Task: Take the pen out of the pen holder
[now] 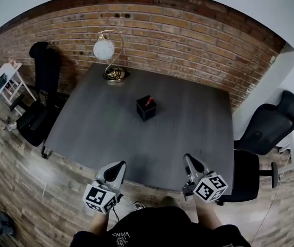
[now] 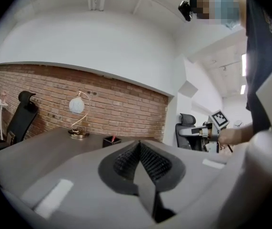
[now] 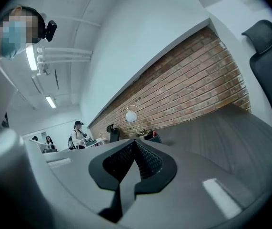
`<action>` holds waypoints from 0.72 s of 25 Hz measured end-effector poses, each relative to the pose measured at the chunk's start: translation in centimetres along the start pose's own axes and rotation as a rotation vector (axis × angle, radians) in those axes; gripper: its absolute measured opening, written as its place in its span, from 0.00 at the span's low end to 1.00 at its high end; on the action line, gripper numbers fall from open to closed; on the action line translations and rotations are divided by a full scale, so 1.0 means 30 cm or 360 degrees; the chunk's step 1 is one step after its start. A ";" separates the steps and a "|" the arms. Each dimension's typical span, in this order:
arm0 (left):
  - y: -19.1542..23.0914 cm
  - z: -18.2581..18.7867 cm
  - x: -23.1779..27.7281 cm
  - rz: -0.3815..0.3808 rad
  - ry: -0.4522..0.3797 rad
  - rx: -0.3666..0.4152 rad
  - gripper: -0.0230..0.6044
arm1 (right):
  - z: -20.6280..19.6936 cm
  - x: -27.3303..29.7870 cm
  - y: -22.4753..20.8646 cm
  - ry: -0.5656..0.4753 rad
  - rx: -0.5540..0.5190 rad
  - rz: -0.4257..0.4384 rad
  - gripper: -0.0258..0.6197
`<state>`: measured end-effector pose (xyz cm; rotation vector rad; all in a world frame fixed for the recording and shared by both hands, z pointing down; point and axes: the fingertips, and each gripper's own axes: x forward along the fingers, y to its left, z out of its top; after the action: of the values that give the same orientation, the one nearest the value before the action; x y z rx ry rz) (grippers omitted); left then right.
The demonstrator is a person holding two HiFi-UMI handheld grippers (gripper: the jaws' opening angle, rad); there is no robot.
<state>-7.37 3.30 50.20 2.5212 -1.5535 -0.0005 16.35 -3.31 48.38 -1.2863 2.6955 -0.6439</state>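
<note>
**Head view: pen holder lies up-frame of both closed grippers, almost midway between them**

Head view shows the black pen holder (image 1: 146, 109) alone near the middle of the dark table (image 1: 95, 127), with the red pen (image 1: 148, 101) poking out of its open top. The pen reads as a short red streak running from lower left to upper right, so its long axis seems near upright with a slight lean toward the upper right. How deep it sits in the holder cannot be told.

Both grippers hang over the table's near edge at the bottom of the frame, well apart from the holder. The left gripper (image 1: 118, 167) is at lower left and the right gripper (image 1: 190, 162) at lower right. The holder lies up-frame between them, a little closer to the left one, though the difference is slight and either could serve.

The left gripper view shows its fingers (image 2: 126, 161) pressed together with nothing between them, and the holder small beyond their tips, just left of centre. The right gripper view shows its fingers (image 3: 119, 163) also fully closed and empty, with the holder far off near the lamp (image 3: 131, 114).

Whichever gripper goes must, I judge, first spread its fingers, travel up-frame and come at the pen's exposed upper end from above.
</note>
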 end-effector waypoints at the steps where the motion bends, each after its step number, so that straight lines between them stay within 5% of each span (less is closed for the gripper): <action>1: 0.006 -0.002 0.000 -0.0006 0.0000 -0.0003 0.12 | -0.002 0.004 0.012 0.0003 -0.0002 0.0000 0.04; 18: 0.131 0.015 0.121 0.0121 0.0004 -0.0031 0.12 | 0.045 0.269 -0.011 0.0052 -0.0007 0.0189 0.04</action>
<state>-9.25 -1.71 50.71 2.4449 -1.6397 -0.0023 11.75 -10.07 48.09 -1.1161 2.7748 -0.6512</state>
